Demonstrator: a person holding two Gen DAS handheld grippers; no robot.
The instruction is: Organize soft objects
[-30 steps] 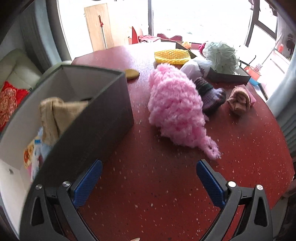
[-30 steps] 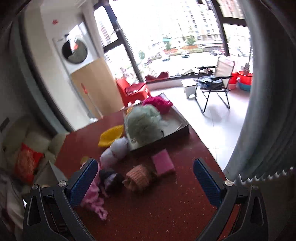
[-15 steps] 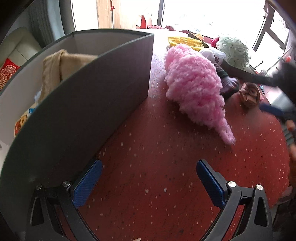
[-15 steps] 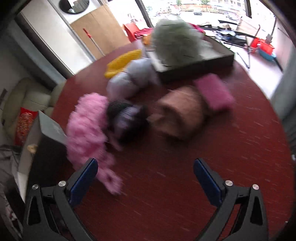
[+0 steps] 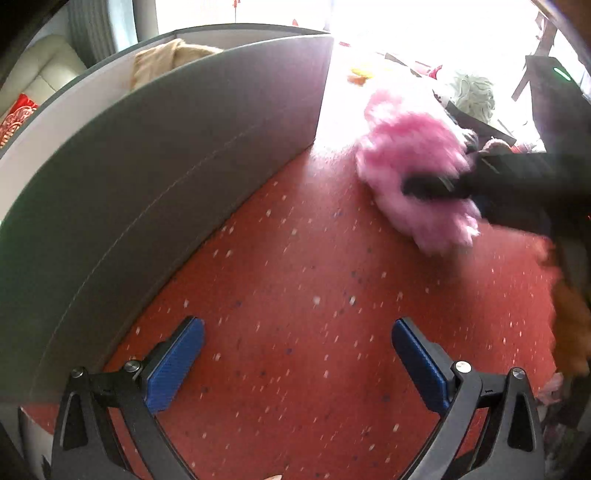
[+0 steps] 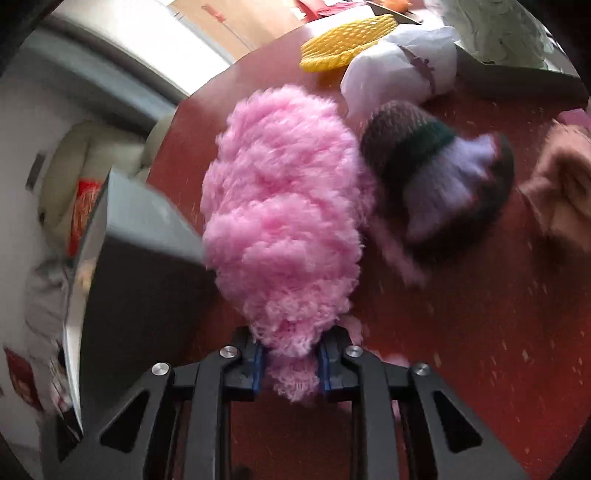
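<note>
right wrist view: pink fluffy bundle [image 6: 284, 206] tail pinched between closed jaws.

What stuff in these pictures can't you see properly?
- Grey box, left wrist view: its near wall hides the inside; only a tan cloth peeks over.
- Pink fluffy thing, left wrist view: blurred, and the right gripper crosses it.
- Its narrow end, right wrist view: pinched between the shut blue pads.
- Pale green bundle, right wrist view: cut off by the top edge.
- Brown cloth, right wrist view: blurred, cut off at the right edge.
</note>
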